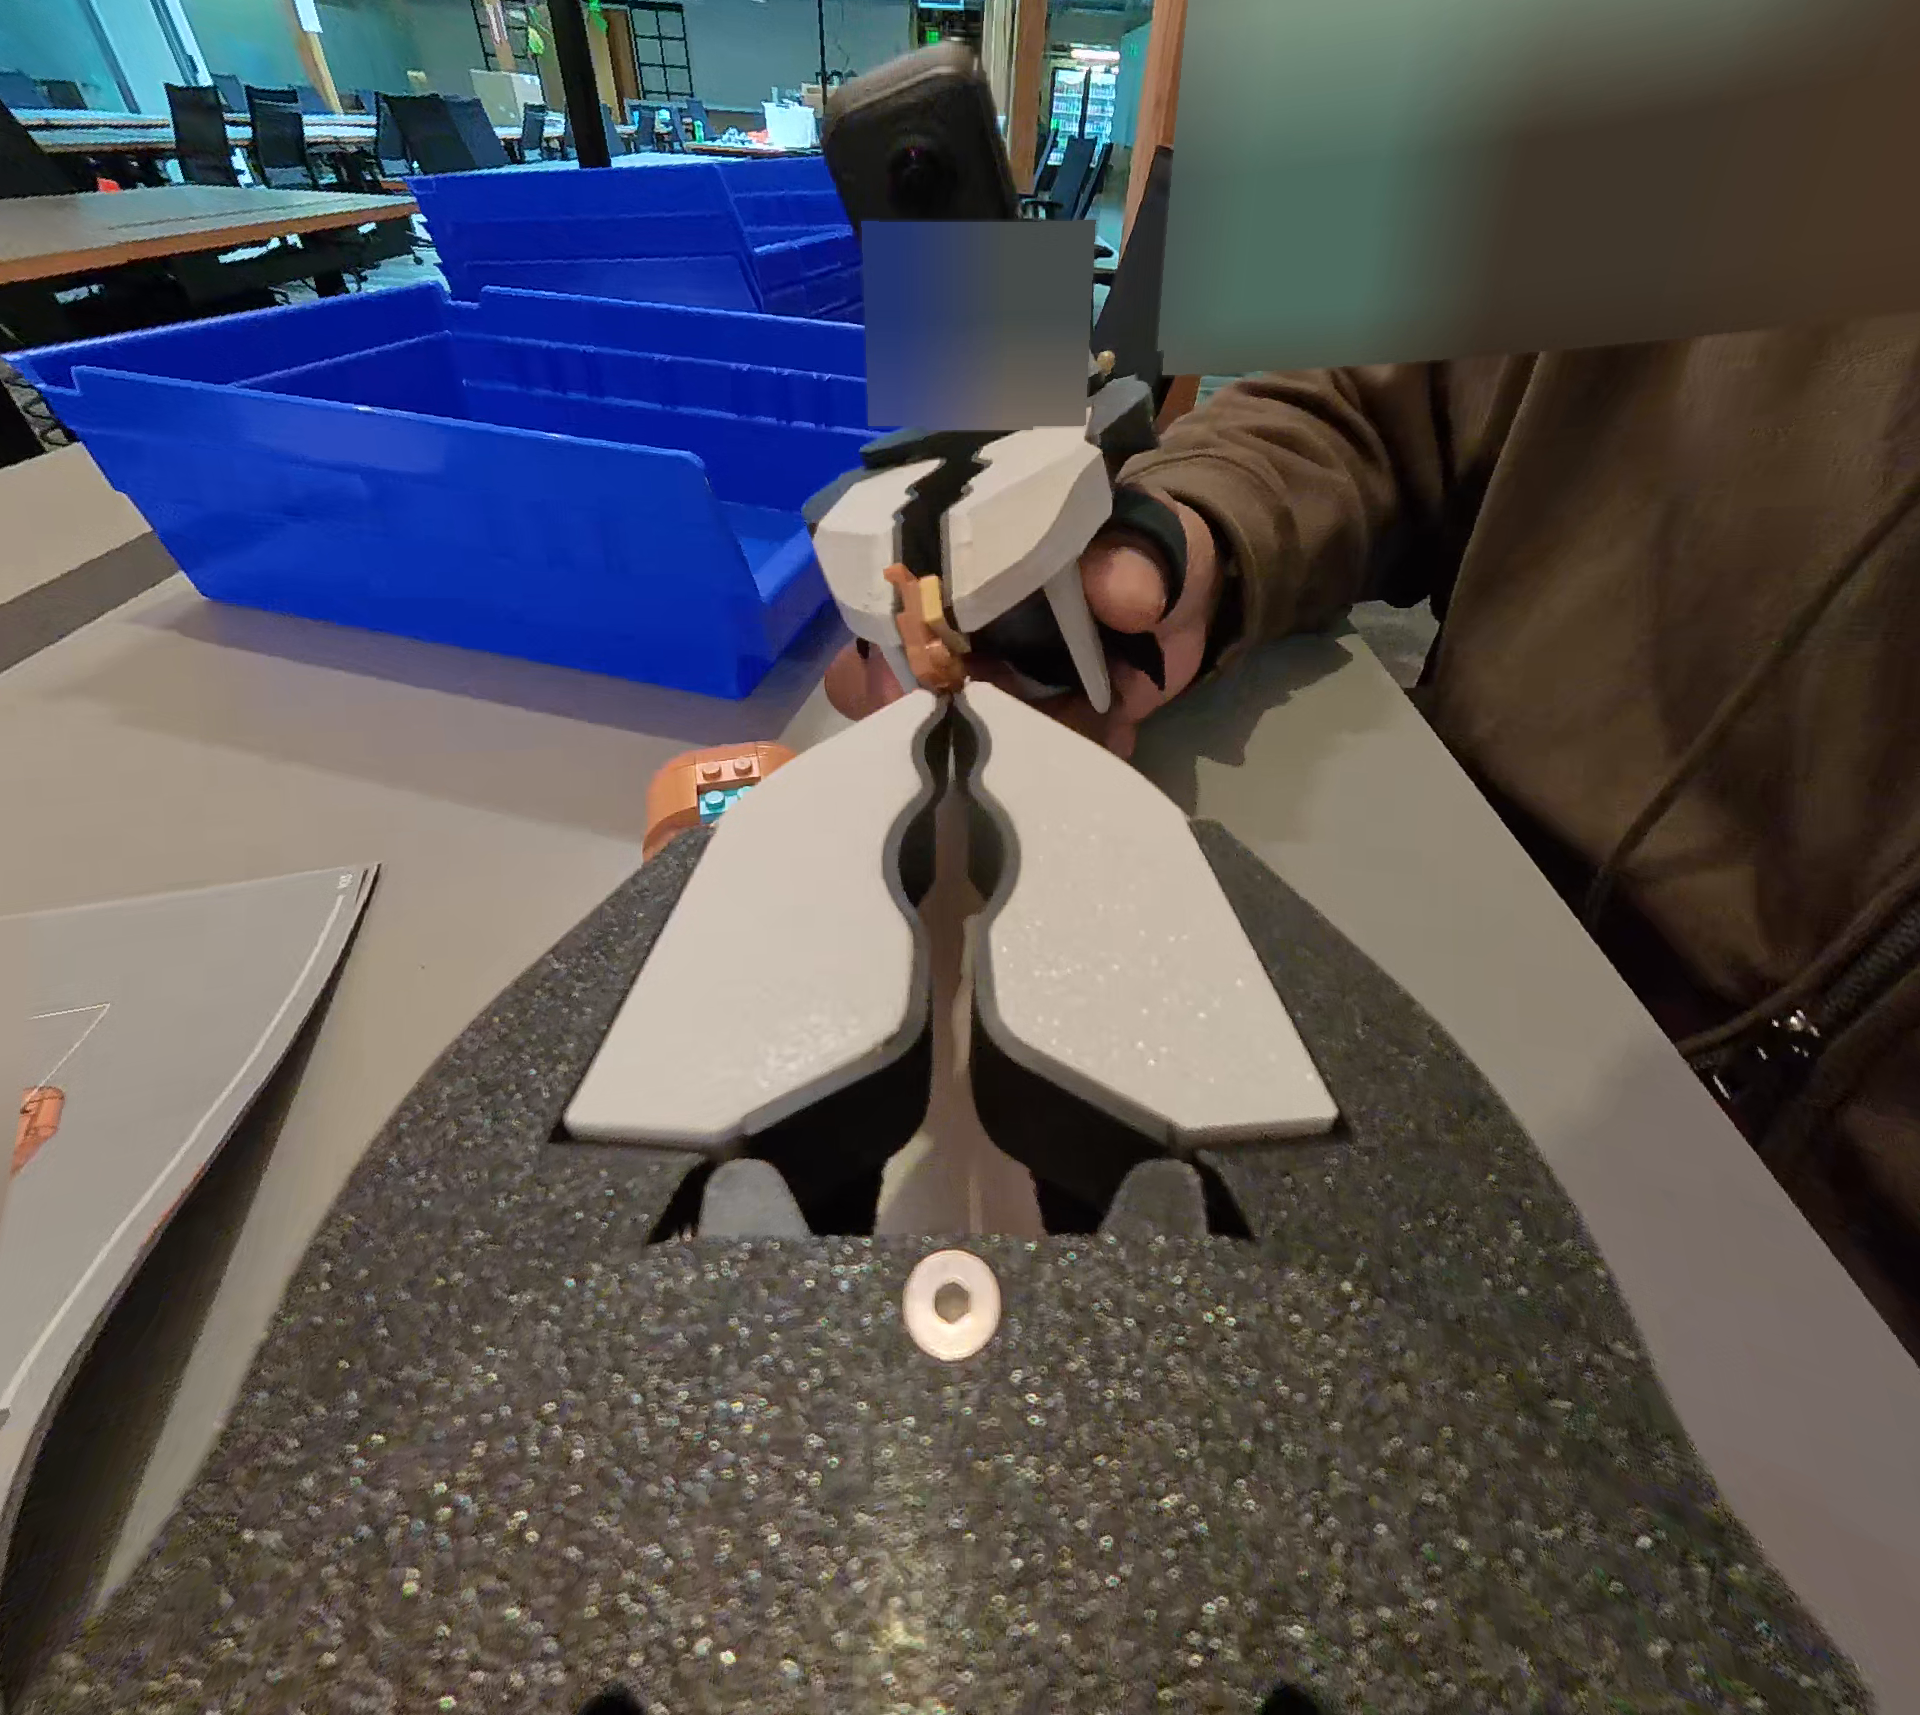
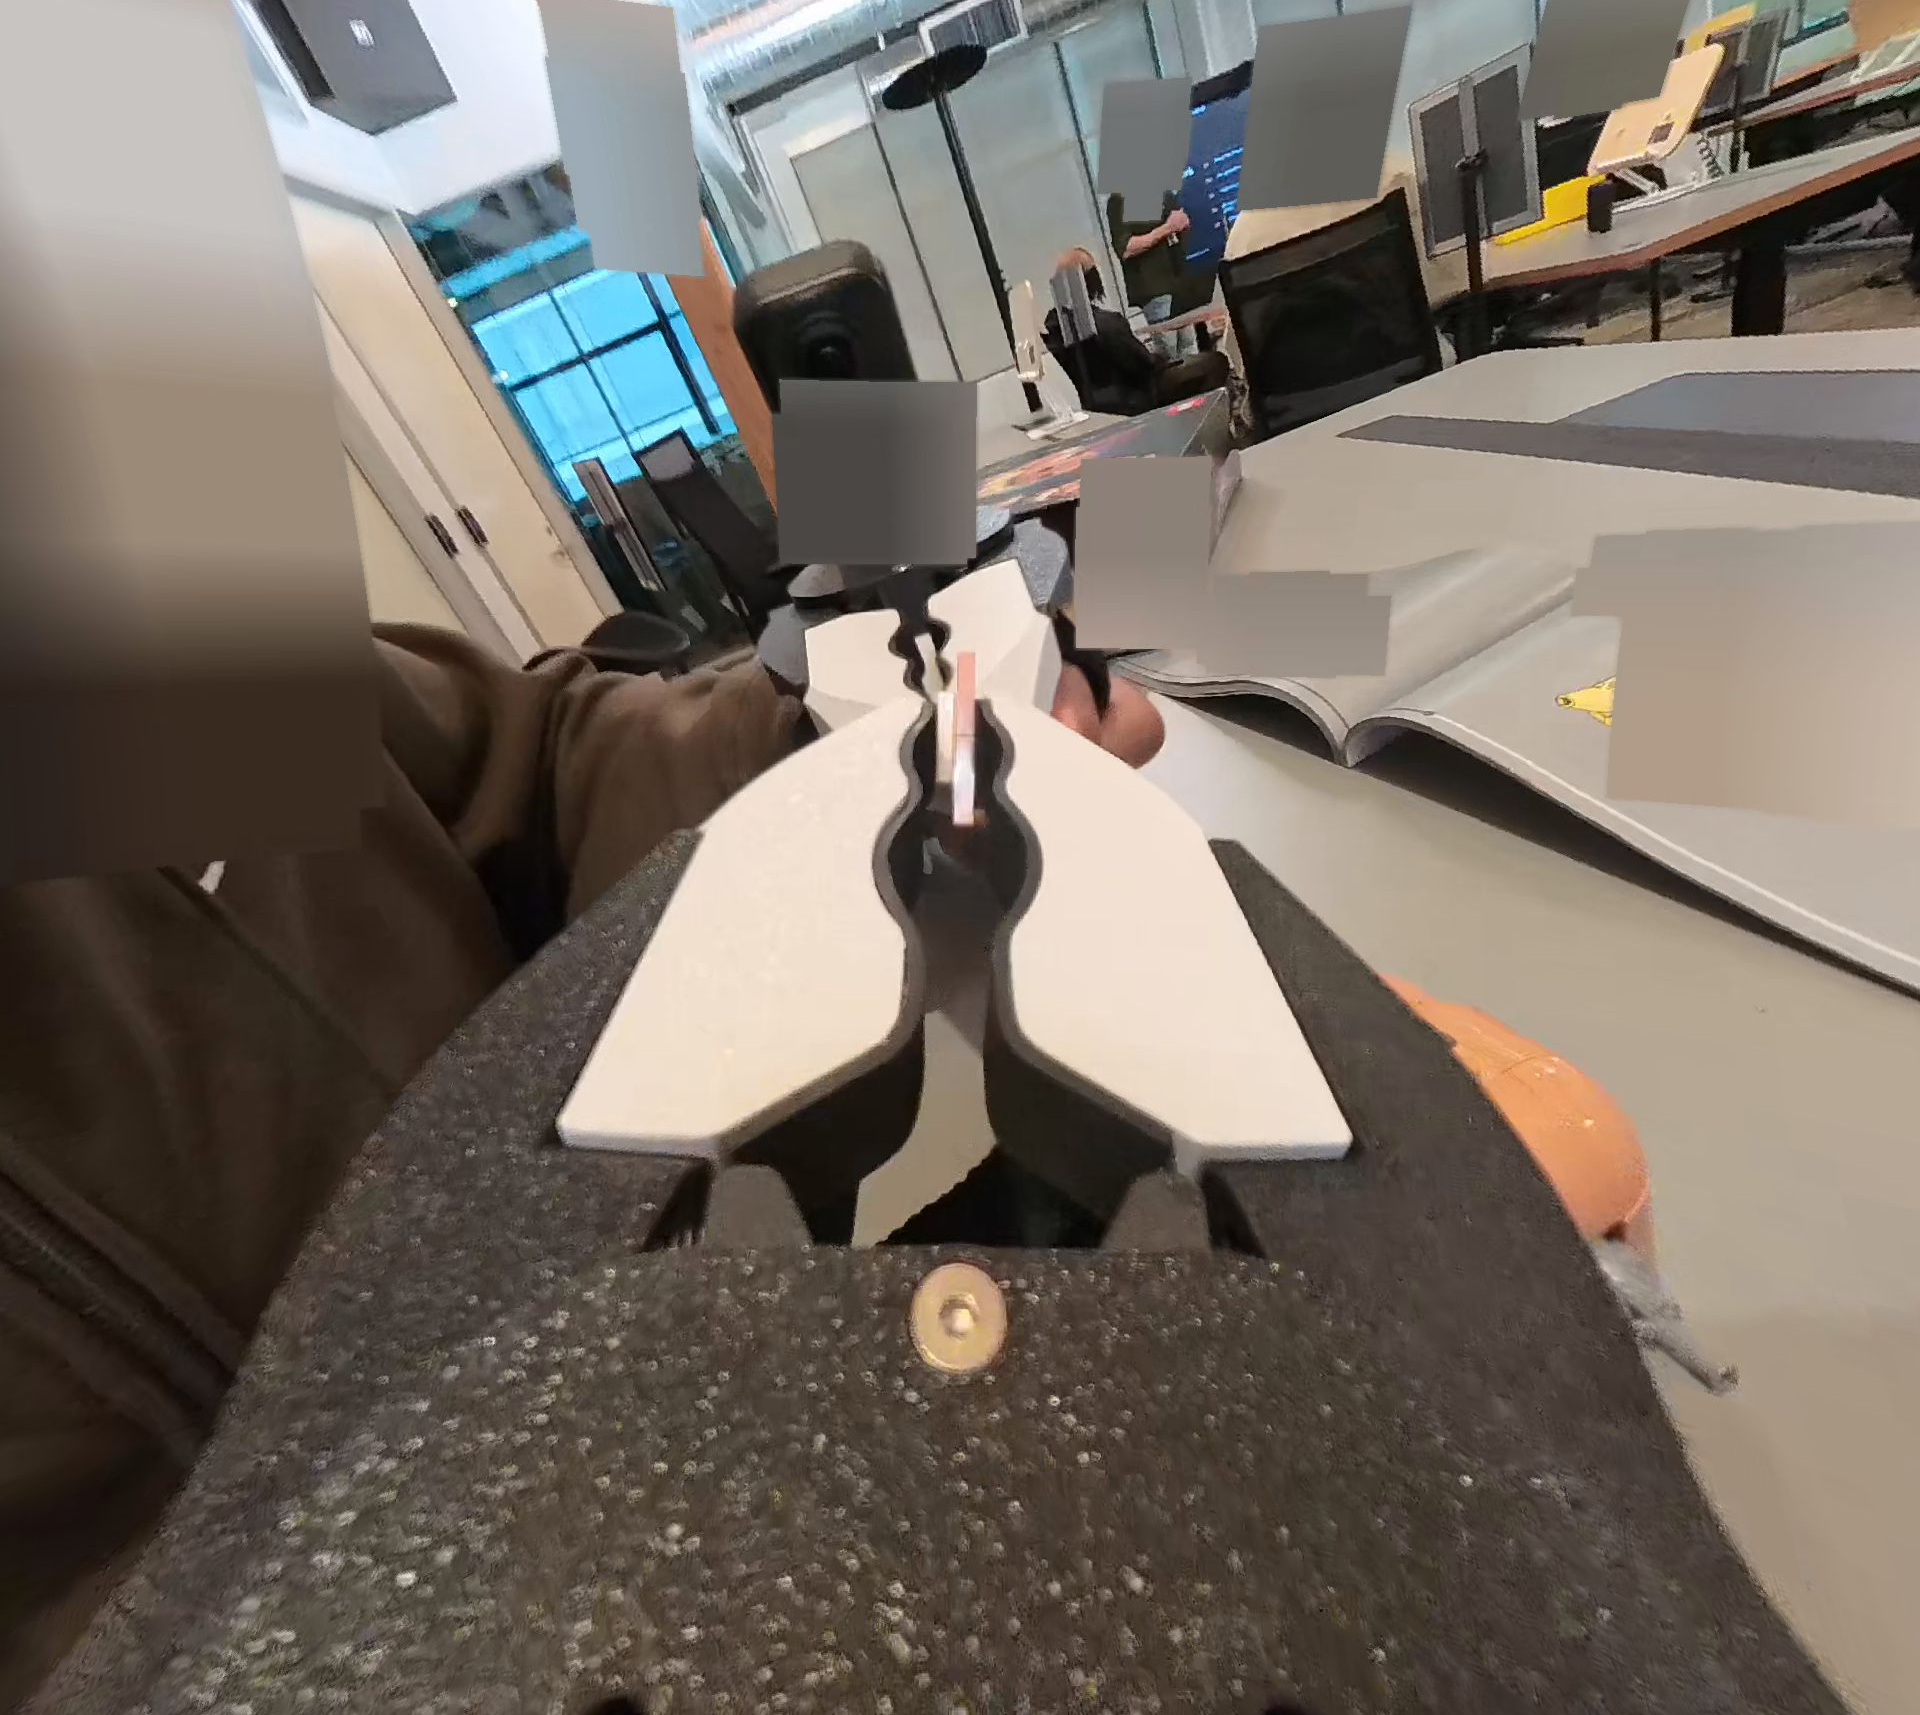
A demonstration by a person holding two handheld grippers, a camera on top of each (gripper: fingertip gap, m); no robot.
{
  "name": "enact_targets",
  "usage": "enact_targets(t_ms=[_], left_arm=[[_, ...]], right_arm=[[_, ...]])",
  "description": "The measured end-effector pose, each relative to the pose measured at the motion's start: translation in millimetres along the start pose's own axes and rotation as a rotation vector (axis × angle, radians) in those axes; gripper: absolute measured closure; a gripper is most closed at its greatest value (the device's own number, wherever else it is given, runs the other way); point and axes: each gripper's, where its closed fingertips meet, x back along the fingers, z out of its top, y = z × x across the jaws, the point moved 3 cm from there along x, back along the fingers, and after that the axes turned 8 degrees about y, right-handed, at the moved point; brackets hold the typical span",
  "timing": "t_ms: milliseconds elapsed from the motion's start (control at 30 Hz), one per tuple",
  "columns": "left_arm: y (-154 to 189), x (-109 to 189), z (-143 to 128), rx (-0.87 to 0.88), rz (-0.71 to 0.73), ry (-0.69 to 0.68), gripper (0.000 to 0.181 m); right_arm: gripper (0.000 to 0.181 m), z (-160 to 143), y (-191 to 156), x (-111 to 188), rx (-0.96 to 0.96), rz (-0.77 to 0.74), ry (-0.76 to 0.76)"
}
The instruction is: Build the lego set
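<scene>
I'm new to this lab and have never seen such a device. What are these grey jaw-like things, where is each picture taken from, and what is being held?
They are two hand-held pincers, one in each of a person's hands, each with a camera looking along its fingers. One picture is from the left gripper, the other from the right gripper; each also shows the other gripper facing it. The right one pinches a small tan and brown lego piece. On the grey table lie blue plastic bins, an open instruction booklet and a rounded brown lego assembly.
</scene>
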Motion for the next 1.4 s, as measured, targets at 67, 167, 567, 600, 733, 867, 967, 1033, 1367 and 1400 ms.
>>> enact_targets(t_ms=[67, 167, 567, 600, 733, 867, 967, 1033, 1367, 1400], left_arm=[[-1.4, -1.1, -0.8, 0.020, 0.010, 0.000, 0.177], [-1.1, -2.8, -0.5, 0.051, 0.008, 0.011, 0.170], [-6.4, -4.4, 1.3, 0.245, 0.005, 0.089, 0.177], [-6.3, -4.2, 2.6, 0.271, -0.003, 0.102, 0.177], [-8.3, -1.7, 3.6, 0.315, -0.004, 0.102, 0.177], [-11.1, 1.1, 0.4, 0.339, 0.000, 0.071, 0.177], [-8.4, 0.4, -1.2, 0.332, -0.015, 0.048, 0.178], [-6.5, -0.2, -1.8, 0.327, -0.025, 0.035, 0.178], [-12.7, 4.9, 0.0, 0.463, -0.030, 0.074, 0.178], [-12.4, 4.6, -0.6, 0.467, -0.029, 0.069, 0.178]], right_arm=[[0.175, 0.0, 2.1, 0.3, -0.047, -0.001, 0.018], [0.175, -1.2, 4.6, 0.4, -0.098, -0.005, 0.037], [0.170, -2.0, 8.9, 0.1, -0.110, -0.025, 0.027], [0.165, -3.0, 9.9, -0.2, -0.111, -0.029, 0.016], [0.155, -2.2, 11.6, 0.3, -0.123, -0.023, 0.005], [0.152, 2.6, 11.1, 1.6, -0.125, -0.014, 0.009], [0.155, 3.9, 12.3, 2.6, -0.132, -0.024, 0.002], [0.158, 2.9, 12.2, 2.6, -0.126, -0.028, -0.014], [0.164, 3.0, 5.9, 2.2, 0.198, -0.080, -0.100], [0.164, 2.9, 6.2, 2.2, 0.237, -0.095, -0.108]])
